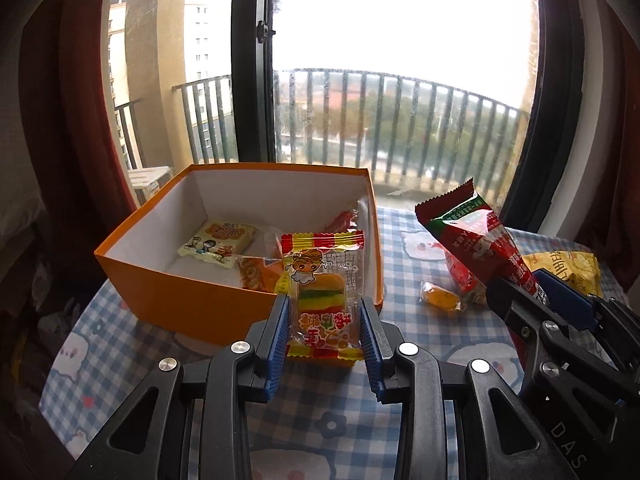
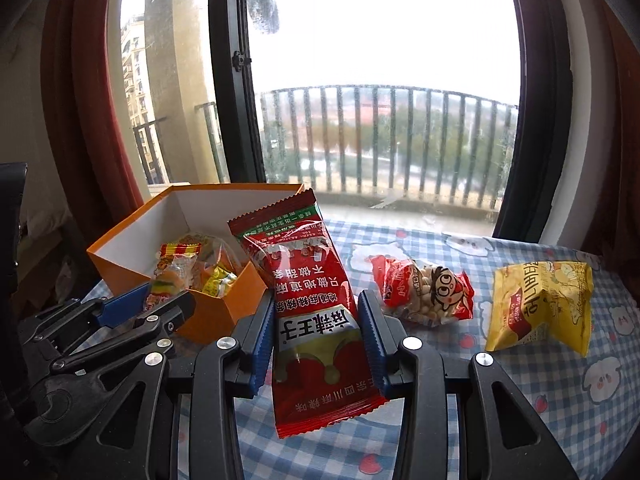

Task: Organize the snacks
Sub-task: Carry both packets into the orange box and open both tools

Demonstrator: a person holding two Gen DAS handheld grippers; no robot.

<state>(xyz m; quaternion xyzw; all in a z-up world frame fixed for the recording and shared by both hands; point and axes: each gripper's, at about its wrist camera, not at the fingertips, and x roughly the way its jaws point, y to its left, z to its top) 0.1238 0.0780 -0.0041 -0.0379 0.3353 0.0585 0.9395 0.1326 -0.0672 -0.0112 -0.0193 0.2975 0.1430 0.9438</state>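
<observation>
Left tongs (image 1: 325, 320) clamped on burger gummy packet (image 1: 325, 300), right tongs (image 2: 316, 332) clamped on red spicy-strip pouch (image 2: 308, 304), both lifted off the bench (image 2: 520, 400) beside the orange box (image 1: 192, 300). Light, crinkly, slippery film; best gripped mid-body, gently.

Covering the tabletop: a blue-and-white checked tablecloth (image 2: 520, 420) printed with little cartoon animals. Rising just behind the tablecloth: a black-framed window (image 1: 252, 80). Hanging at the window's left: a dark red curtain (image 1: 80, 120). Standing beyond the window: a balcony railing (image 2: 380, 140).
</observation>
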